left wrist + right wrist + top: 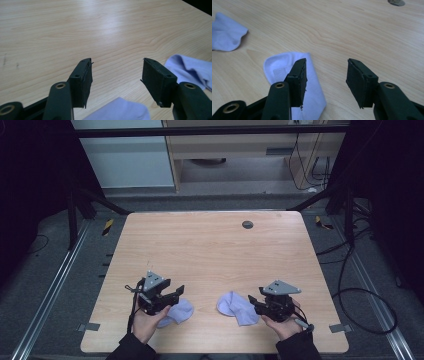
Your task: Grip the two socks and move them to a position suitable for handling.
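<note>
Two pale lavender socks lie near the front edge of the wooden table [210, 250]. The left sock [179, 312] rests just under and to the right of my left gripper [178, 293], whose jaws stand open and empty over bare wood [116, 62]; sock cloth [120, 111] shows below the jaws. The right sock [235, 307] lies flat beside my right gripper [253, 301]. In the right gripper view that sock [282, 66] sits beneath the left jaw, the gripper [327, 61] is open with nothing between its pads, and the other sock [227, 35] lies farther off.
A round grey grommet [247, 224] is set into the far part of the table, also seen as a grommet [396, 2] in the right gripper view. More lavender cloth [190, 68] lies at the right of the left gripper view. Cables run on the floor at the right.
</note>
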Available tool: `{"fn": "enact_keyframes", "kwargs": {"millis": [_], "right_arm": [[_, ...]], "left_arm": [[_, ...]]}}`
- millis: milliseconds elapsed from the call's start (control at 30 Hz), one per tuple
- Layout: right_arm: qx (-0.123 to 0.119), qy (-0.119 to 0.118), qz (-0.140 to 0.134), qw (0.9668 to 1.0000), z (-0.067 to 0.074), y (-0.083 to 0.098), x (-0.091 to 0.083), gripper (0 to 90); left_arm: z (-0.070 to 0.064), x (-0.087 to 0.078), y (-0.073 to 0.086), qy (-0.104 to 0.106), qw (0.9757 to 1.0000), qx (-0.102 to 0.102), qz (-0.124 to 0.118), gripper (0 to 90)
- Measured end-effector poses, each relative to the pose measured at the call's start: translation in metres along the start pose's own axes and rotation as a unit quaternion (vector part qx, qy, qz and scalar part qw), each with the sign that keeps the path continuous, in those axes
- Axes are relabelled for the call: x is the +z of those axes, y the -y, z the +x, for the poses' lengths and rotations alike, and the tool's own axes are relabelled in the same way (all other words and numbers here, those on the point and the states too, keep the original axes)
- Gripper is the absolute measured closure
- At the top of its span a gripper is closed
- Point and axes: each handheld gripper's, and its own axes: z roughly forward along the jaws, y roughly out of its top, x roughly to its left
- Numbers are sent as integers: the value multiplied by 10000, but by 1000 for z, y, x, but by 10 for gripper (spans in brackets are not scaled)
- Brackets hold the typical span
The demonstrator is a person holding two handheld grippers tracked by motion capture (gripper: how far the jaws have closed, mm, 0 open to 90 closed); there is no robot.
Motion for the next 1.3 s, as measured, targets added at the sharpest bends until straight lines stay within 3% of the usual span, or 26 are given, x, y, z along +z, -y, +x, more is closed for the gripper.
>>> {"fn": "enact_keyframes", "kwargs": {"millis": [367, 567, 967, 1300], "right_arm": [[-80, -265, 176, 9995, 13, 7, 1, 539], [-180, -423, 284, 9985, 22, 13, 3, 571], [-174, -577, 509, 9969, 29, 21, 9, 608], [-204, -729, 691, 9947, 34, 29, 16, 645]], "left_arm": [[-36, 20, -5, 190, 9994, 231, 161, 466], [-58, 37, -1, 259, 9974, 507, 439, 505], [-79, 58, 6, 330, 9943, 725, 702, 524], [-85, 71, 10, 349, 9932, 712, 853, 562]]}}
